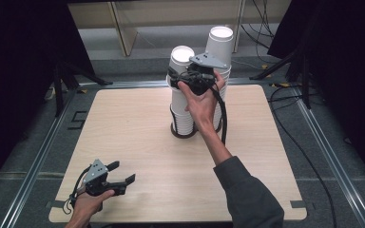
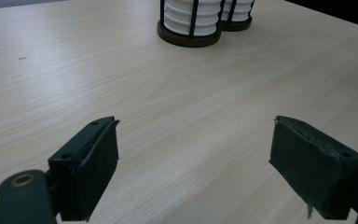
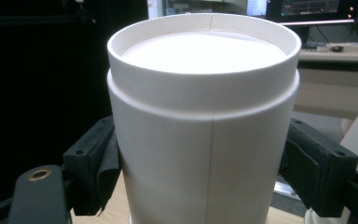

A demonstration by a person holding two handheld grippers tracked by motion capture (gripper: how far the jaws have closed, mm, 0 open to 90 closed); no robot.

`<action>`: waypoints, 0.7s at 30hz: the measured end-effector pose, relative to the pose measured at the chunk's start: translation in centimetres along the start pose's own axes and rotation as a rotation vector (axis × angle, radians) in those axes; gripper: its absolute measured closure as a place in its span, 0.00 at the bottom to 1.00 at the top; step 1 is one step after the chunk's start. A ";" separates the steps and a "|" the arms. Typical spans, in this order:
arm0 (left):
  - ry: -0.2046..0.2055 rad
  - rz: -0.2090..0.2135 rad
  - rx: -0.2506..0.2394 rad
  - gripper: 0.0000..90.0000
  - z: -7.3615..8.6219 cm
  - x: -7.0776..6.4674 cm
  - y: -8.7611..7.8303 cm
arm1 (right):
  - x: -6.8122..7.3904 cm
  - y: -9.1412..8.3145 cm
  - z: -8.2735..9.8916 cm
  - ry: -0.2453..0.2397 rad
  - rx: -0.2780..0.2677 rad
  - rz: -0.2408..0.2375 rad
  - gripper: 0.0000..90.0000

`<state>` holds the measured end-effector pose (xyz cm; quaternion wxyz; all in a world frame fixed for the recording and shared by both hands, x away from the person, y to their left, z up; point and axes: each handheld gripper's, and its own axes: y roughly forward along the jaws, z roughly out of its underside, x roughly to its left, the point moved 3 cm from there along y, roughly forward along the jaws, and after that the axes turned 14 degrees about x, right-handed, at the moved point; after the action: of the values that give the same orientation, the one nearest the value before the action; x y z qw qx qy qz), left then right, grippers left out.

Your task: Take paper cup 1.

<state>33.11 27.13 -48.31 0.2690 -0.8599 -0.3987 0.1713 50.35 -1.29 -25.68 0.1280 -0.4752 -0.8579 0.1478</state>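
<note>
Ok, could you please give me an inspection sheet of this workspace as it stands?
Surface: wooden table, no marks seen.
Job's things: nearer stack and farther stack of upturned white cups, each in a black wire holder.
Clutter: nothing seen.
Grippers: right gripper shut on top cup of the nearer stack; left gripper open at near corner.
Cables: gripper cable hangs along the forearm; floor cables.
Surroundings: dark curtains, shelf.

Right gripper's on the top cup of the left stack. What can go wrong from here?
1. The right gripper clamps the top cup on its thin paper wall; it may dent or slip.
2. Nested cups below could lift with it.
3. The second stack stands close beside; the hand might knock it.
</note>
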 end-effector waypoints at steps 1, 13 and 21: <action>-0.003 0.001 0.001 0.16 0.0 0.0 0.0 | 0.1 -0.4 -0.2 -0.008 -0.004 -0.003 0.23; 0.016 0.013 -0.013 0.16 -0.3 -0.1 0.2 | 2.0 -4.6 2.5 -0.075 0.019 -0.203 0.22; 0.040 0.018 -0.046 0.16 -1.1 -0.4 0.5 | 2.3 -5.0 6.6 -0.122 0.068 -0.248 0.22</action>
<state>33.73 26.19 -47.67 0.2555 -0.8727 -0.3891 0.1472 42.96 -2.74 -29.68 0.1090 -0.3509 -0.9108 0.1884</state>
